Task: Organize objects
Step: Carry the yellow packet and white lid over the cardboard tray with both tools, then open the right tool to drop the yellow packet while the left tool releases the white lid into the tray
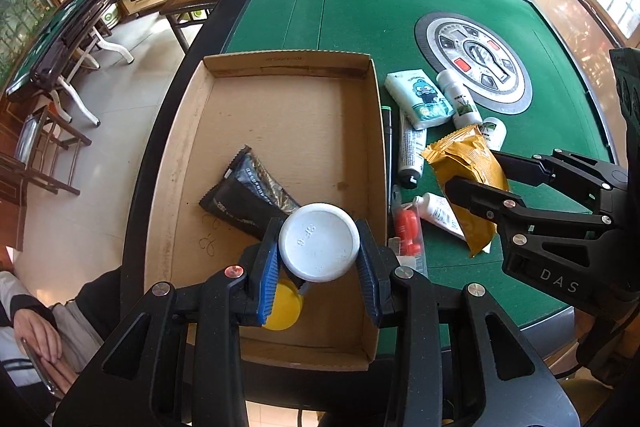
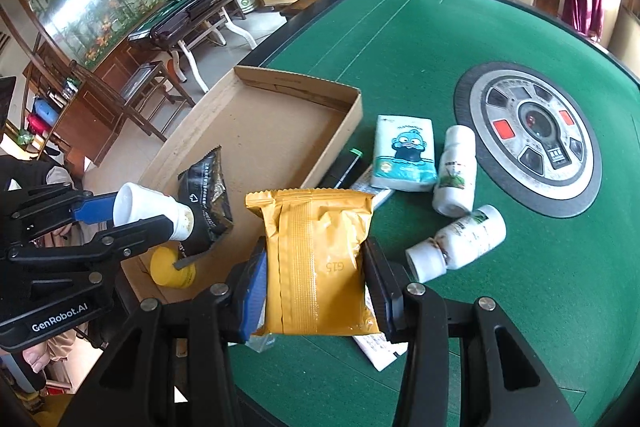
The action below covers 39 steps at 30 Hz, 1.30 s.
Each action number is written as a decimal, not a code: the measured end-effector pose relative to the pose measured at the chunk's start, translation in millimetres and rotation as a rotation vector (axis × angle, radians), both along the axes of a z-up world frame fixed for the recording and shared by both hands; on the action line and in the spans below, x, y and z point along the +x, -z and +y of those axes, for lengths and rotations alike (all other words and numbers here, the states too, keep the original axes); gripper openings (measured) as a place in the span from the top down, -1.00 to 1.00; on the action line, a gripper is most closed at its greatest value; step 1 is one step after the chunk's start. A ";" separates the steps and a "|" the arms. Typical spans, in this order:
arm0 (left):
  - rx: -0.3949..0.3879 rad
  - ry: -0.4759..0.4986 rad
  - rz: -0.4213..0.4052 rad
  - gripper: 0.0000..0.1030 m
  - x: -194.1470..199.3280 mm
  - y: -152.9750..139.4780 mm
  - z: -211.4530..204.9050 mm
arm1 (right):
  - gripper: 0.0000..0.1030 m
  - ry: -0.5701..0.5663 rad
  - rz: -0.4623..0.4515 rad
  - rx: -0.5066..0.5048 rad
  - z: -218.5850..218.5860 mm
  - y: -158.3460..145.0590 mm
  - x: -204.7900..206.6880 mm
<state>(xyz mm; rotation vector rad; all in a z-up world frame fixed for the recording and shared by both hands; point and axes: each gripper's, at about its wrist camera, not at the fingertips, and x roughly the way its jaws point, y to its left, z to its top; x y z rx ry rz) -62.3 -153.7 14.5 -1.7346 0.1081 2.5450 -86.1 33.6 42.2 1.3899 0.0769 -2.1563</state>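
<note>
My left gripper (image 1: 319, 269) is shut on a white bottle (image 1: 319, 242) with a yellow cap (image 1: 283, 305), held over the near end of the cardboard box (image 1: 280, 63). A black snack packet (image 1: 246, 193) lies in the box. My right gripper (image 2: 316, 291) is shut on a yellow snack packet (image 2: 316, 259), held above the green table right of the box. From the right wrist view the left gripper (image 2: 140, 215) holds the white bottle (image 2: 148, 209) over the box (image 2: 352, 115).
On the green table (image 2: 480, 27) right of the box lie a tissue pack (image 2: 404, 153), two white bottles (image 2: 456, 171) (image 2: 456, 241), a white tube (image 1: 410, 151), a pen (image 1: 387, 131) and a red item (image 1: 408, 231). A round control panel (image 2: 532, 139) sits mid-table.
</note>
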 end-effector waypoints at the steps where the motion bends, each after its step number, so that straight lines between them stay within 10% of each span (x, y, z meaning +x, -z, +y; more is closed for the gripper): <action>1: 0.001 -0.002 -0.001 0.34 -0.1 0.6 -1.4 | 0.13 -0.003 0.000 0.002 -2.5 0.1 0.0; 24: -0.004 -0.151 -0.071 0.34 -14.2 36.7 -90.3 | 0.13 -0.092 -0.033 -0.018 -78.4 8.8 -36.3; 39: 0.038 -0.065 -0.142 0.33 -6.2 68.1 -87.2 | 0.13 -0.152 -0.078 0.098 -114.9 60.6 -47.5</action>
